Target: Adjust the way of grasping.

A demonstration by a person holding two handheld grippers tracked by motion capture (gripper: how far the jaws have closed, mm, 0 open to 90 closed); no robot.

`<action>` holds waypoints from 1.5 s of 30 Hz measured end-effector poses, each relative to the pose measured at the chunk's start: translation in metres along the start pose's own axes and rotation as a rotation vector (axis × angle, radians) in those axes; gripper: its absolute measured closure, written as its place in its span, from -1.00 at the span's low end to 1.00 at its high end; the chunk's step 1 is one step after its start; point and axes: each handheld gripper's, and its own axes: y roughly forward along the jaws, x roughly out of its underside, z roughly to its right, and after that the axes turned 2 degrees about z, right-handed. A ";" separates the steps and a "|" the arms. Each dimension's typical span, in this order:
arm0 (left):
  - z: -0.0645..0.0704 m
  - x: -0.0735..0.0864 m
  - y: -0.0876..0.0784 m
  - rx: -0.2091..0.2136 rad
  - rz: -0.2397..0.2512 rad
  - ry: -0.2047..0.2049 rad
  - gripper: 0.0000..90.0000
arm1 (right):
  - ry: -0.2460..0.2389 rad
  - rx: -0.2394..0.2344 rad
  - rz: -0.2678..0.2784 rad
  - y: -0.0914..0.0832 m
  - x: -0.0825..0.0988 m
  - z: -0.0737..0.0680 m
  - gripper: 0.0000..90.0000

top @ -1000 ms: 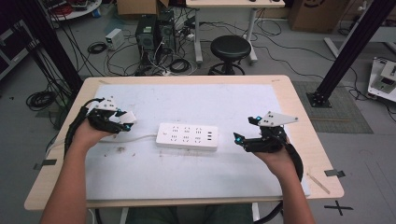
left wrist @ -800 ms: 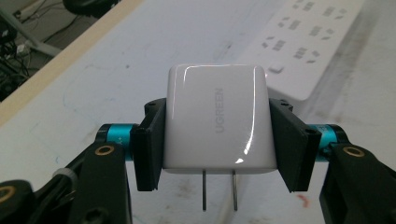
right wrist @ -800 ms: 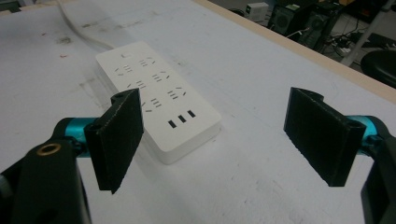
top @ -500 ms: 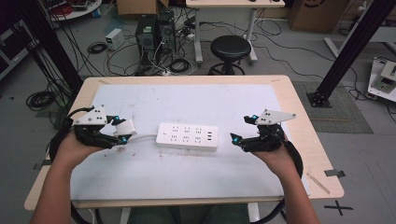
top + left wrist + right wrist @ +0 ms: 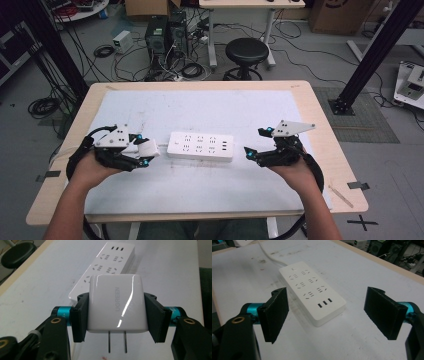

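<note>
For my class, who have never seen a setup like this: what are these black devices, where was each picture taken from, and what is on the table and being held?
A person sits at a table holding a two-fingered gripping tool in each hand. One camera looks down from above; another rides on each tool, looking along its fingers. The left gripper is shut on a white charger, whose two metal prongs point back toward that camera. The right gripper is open, holding nothing. Between them a white power strip lies flat on the table.
</note>
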 end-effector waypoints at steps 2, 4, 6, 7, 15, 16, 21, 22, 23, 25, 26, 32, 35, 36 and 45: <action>0.007 -0.005 0.005 0.008 0.020 0.025 -0.06 | 0.006 -0.019 0.005 0.001 0.001 -0.004 -0.55; 0.015 -0.010 0.011 0.025 0.025 0.051 -0.06 | 0.027 -0.039 -0.003 0.003 0.003 -0.009 -0.55; 0.024 -0.013 0.018 0.036 0.027 0.084 -0.06 | 0.050 -0.068 -0.003 0.005 0.005 -0.015 -0.55; 0.028 -0.014 0.023 0.042 0.034 0.091 -0.06 | 0.057 -0.078 -0.005 0.006 0.006 -0.018 -0.55; 0.060 -0.019 0.054 0.037 0.084 0.173 -0.06 | 0.128 -0.205 -0.015 0.022 0.017 -0.037 -0.55; 0.063 -0.020 0.057 0.034 0.083 0.183 -0.06 | 0.144 -0.222 -0.018 0.025 0.018 -0.039 -0.55; 0.076 -0.024 0.070 0.011 0.109 0.231 -0.06 | 0.218 -0.300 -0.018 0.038 0.024 -0.047 -0.55; 0.078 -0.025 0.071 0.006 0.111 0.244 -0.06 | 0.227 -0.318 -0.013 0.040 0.025 -0.048 -0.55; 0.080 -0.025 0.073 0.005 0.116 0.250 -0.06 | 0.243 -0.330 -0.008 0.043 0.026 -0.049 -0.55; 0.084 -0.027 0.077 0.006 0.121 0.274 -0.06 | 0.279 -0.362 0.001 0.047 0.029 -0.051 -0.55; 0.087 -0.027 0.079 0.002 0.126 0.284 -0.06 | 0.292 -0.378 0.010 0.049 0.030 -0.052 -0.55; 0.096 -0.031 0.086 -0.019 0.141 0.341 -0.06 | 0.355 -0.452 0.032 0.059 0.031 -0.059 -0.55; 0.100 -0.033 0.087 -0.025 0.148 0.362 -0.06 | 0.379 -0.482 0.043 0.065 0.031 -0.063 -0.55; 0.101 -0.034 0.088 -0.030 0.155 0.367 -0.06 | 0.390 -0.494 0.045 0.067 0.031 -0.064 -0.55; 0.105 -0.040 0.086 -0.035 0.182 0.399 -0.06 | 0.437 -0.570 0.036 0.085 0.030 -0.071 -0.39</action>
